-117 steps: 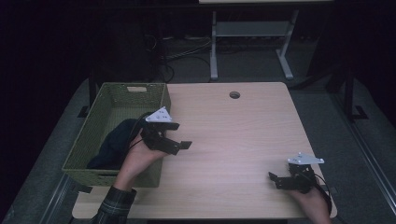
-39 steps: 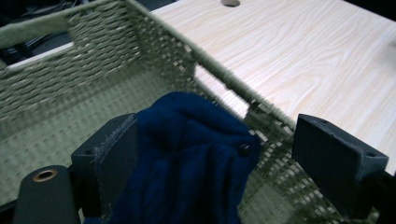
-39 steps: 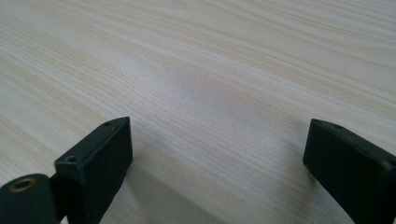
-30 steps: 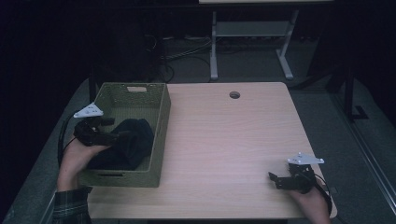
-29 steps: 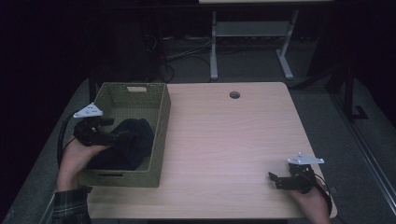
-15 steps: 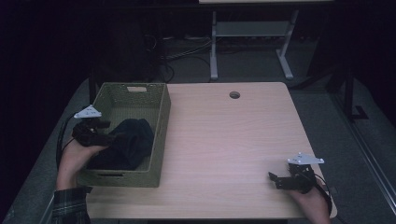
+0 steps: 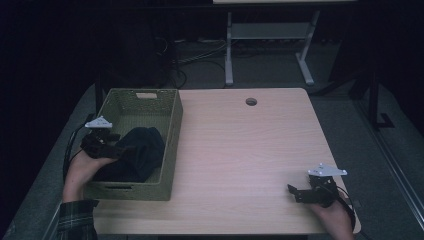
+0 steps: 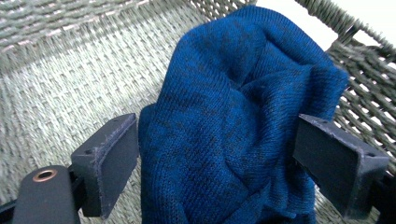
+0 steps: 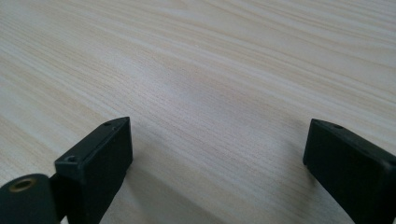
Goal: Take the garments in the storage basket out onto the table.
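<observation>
Left gripper [image 7: 112,148] and right gripper [image 7: 300,192] both hold their jaws wide apart, hands low.

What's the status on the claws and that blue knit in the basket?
Left claw open, jaws either side of the blue knit, inside the woven basket. Right claw open, idle over bare table. Nothing in the way.
</observation>
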Demonstrator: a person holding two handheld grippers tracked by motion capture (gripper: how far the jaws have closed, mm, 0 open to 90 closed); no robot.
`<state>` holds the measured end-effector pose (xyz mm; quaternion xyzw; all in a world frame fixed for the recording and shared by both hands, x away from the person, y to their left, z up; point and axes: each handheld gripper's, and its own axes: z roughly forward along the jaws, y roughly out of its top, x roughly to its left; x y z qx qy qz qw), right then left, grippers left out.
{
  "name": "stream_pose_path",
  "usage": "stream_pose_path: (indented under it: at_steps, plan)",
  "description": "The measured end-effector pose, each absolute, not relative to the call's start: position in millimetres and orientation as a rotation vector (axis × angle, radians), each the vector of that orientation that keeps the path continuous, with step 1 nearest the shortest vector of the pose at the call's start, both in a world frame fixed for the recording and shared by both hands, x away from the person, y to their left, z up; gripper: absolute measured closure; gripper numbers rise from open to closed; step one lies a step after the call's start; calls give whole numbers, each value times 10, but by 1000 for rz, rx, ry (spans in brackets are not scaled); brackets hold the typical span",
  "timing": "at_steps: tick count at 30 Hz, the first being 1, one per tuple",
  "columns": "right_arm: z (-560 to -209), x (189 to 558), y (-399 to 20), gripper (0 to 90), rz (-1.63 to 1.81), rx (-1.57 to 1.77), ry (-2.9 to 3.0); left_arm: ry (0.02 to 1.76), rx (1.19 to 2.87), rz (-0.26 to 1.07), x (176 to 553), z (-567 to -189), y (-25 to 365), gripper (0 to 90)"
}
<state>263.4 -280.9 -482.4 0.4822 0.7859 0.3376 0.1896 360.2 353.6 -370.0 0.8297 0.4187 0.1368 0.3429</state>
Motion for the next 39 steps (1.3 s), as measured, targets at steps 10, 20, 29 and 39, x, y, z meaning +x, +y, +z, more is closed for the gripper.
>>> stream_pose_path:
  at_steps: [10,20,29,39]
  plan:
    - [-4825,2634,-2809,77,949,1355,2209,1103,2236,308,3657,-3827,3476,152]
    - [-4825,2634,-2809,77,949,1355,2210,1108,2273,243,3688,-3910,3446,276]
    - [-4825,2634,-2809,77,949,1355,2209,1094,2328,218,3685,-3927,3418,506]
    - [-4825,2634,-2809,77,949,1355,2209,1110,2296,224,3661,-3846,3429,658]
